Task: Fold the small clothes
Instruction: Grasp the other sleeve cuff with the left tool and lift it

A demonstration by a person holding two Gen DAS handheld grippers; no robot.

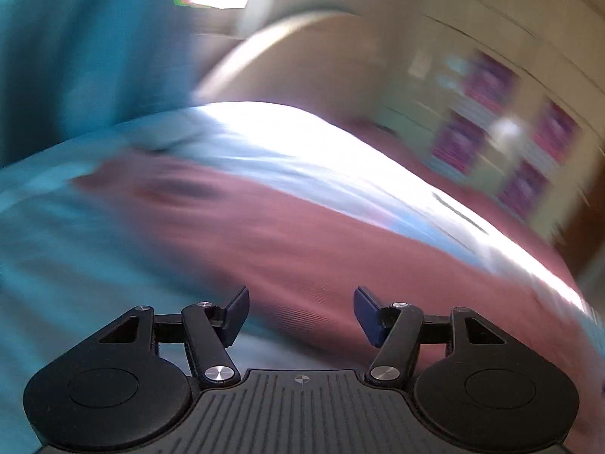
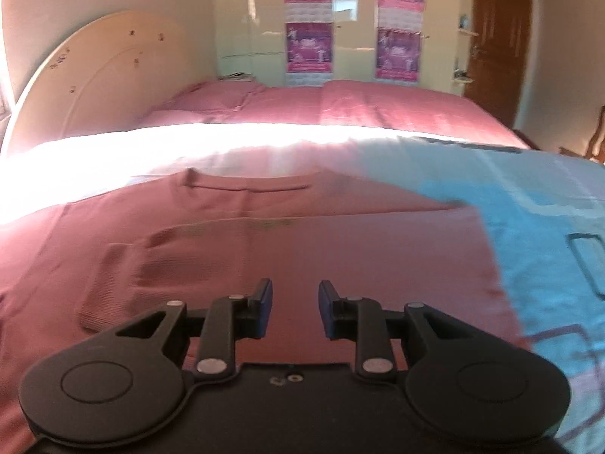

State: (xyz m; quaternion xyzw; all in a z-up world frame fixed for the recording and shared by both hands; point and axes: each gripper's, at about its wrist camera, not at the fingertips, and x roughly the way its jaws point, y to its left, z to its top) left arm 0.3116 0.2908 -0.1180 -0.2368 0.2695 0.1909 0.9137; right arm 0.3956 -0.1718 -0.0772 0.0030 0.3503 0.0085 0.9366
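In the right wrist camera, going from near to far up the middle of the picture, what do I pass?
Right gripper, jaws apart with nothing between them → pink garment lying flat → sunlit strip across the bed → pink bedcover → cupboard doors with purple posters.

The dusty-pink ribbed knit top (image 2: pixel 287 234) lies flat on the light blue patterned sheet (image 2: pixel 548 227), so nothing rises from the cloth in front of the right gripper (image 2: pixel 295 308), whose blue pads stand apart with only air between them. To its right the sheet stretches bare and level. Beyond the top, the pink bedspread (image 2: pixel 378 113) runs open to the far side, where the cream arched headboard (image 2: pixel 94 75) on the left and the pale glossy wardrobe (image 2: pixel 257 19) behind close off the room. The left wrist view is blurred; the left gripper (image 1: pixel 300 314) stands open over pink fabric with nothing between its pads.
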